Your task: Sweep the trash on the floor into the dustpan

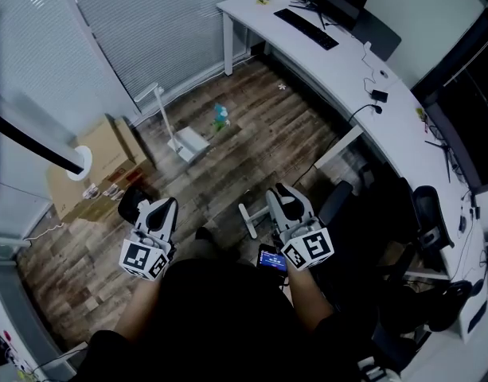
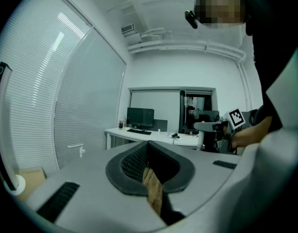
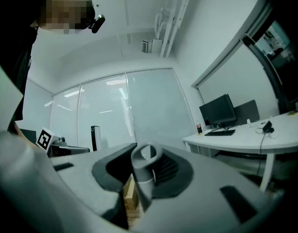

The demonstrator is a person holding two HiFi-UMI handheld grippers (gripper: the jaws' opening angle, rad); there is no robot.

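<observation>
1. The right gripper has its jaws pinched on a pale handle, whose hanging loop stands up between the pads. I judge this to be the broom's handle; the broom head shows in no view. The gripper is level and grips close under the loop, which suits carrying the tool rather than sweeping with it.
2. The left gripper has its jaws pressed together with nothing between them. Only a strip of wood floor shows through the slit. This hand appears to be kept free, probably to steady the dustpan.
3. The white long-handled dustpan stands upright on the floor before the window blinds, well apart from both grippers. Its tall handle leaves it reachable without stooping. Which way its mouth faces cannot be told.
4. Trash:
   - A teal scrap lies just beside the dustpan, on the desk side.
   - A small white scrap lies farther off, near the white desk.
   - Neither scrap is in the pan.
5. By my assessment sweeping has not begun and the person is at the approach stage.
6. The cardboard box lies on the left and the office chair on the right, narrowing the lane for a long handle.
</observation>
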